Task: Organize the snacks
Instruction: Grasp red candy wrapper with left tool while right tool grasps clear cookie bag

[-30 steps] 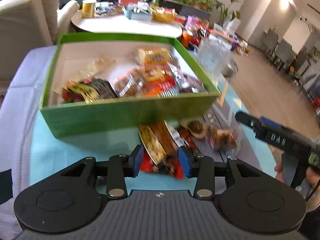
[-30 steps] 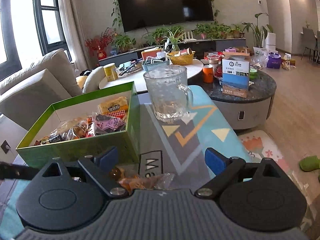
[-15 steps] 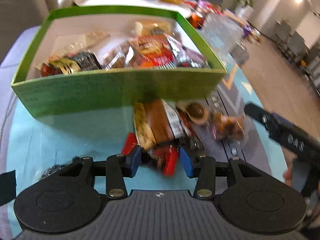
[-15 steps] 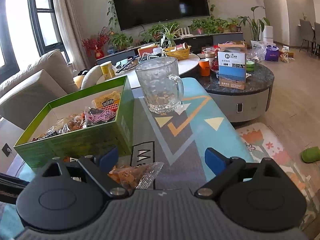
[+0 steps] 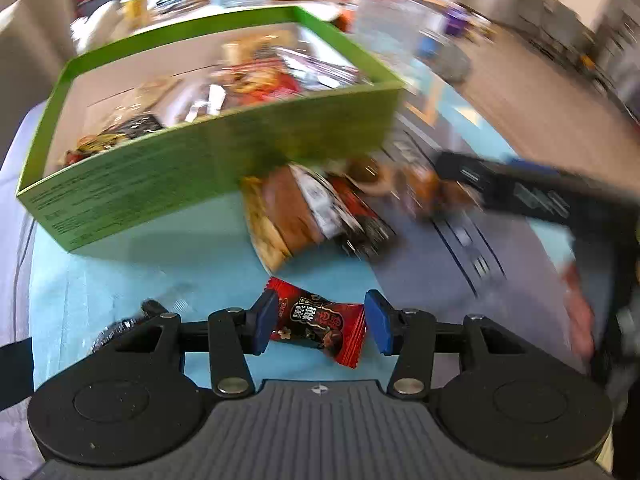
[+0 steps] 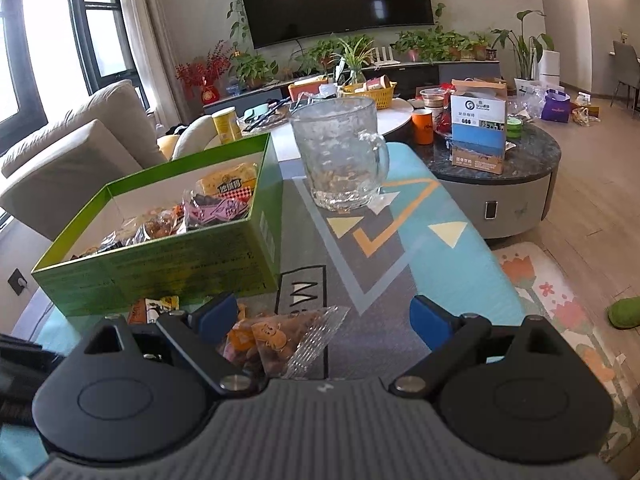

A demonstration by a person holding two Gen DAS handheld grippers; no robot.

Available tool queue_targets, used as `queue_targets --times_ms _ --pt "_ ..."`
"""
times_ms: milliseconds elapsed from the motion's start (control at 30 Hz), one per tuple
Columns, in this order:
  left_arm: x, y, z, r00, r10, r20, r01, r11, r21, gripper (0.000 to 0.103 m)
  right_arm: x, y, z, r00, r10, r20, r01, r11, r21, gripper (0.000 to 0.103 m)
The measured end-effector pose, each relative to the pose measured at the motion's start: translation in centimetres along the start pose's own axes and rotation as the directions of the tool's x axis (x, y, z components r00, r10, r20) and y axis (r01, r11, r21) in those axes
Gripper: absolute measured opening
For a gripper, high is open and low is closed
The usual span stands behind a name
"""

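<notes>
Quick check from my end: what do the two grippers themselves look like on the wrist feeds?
Both match: the left gripper and the right gripper have matte black linkage arms with silver pivot screws, two round black discs, a ribbed grey body and blue finger pads. Seen from the left wrist view, the right gripper's arm carries blurred white lettering. No cables show.

Green box (image 6: 160,268), red candy wrapper (image 5: 320,326)

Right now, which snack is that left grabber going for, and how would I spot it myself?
Find the green box on the blue cloth. In front of it lies a heap of brown and dark packets. Nearer still, alone between the left gripper's blue pads, is a small red candy wrapper with white Chinese characters on a dark panel.
</notes>
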State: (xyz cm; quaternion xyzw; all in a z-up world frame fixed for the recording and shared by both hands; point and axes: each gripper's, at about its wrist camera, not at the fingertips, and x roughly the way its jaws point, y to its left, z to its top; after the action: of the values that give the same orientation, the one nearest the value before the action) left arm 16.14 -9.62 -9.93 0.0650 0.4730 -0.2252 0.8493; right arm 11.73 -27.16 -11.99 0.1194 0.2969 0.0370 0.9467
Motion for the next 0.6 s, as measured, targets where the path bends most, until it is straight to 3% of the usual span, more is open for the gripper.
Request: queue_targets --times_ms 100,300,400,500,600 --pt "-1.0 -0.5 -1.4 1.0 -0.026 -0.008 0.026 0.998 0.049 0.044 0.5 0.5 -0.4 0.999 0.022 -0.023 -0.022 1.0 -0.006 0.063" --pt "-3.0 1.0 -2.2 1.0 -0.03 -0.001 0.03 0.999 -0.045 0.043 0.8 2.5 -1.0 0.998 0.036 -0.043 -0.037 0.998 -0.046 0.063" --pt "-4.2 1.9 -2.4 0.999 -0.037 0.022 0.04 0.991 -0.126 0.044 1.1 3.7 -1.3 0.998 -0.019 -0.054 0.013 0.995 -0.096 0.063" --pt "-4.5 2.4 -2.5 0.996 -0.089 -0.001 0.086 0.972 -0.217 0.044 1.4 4.1 -1.6 0.994 -0.095 -0.049 0.088 0.989 -0.121 0.063" --pt "-3.9 2.1 -2.5 0.992 -0.121 -0.034 0.108 0.956 -0.271 0.044 1.4 3.3 -1.7 0.991 -0.119 -0.053 0.114 0.99 -0.089 0.063"
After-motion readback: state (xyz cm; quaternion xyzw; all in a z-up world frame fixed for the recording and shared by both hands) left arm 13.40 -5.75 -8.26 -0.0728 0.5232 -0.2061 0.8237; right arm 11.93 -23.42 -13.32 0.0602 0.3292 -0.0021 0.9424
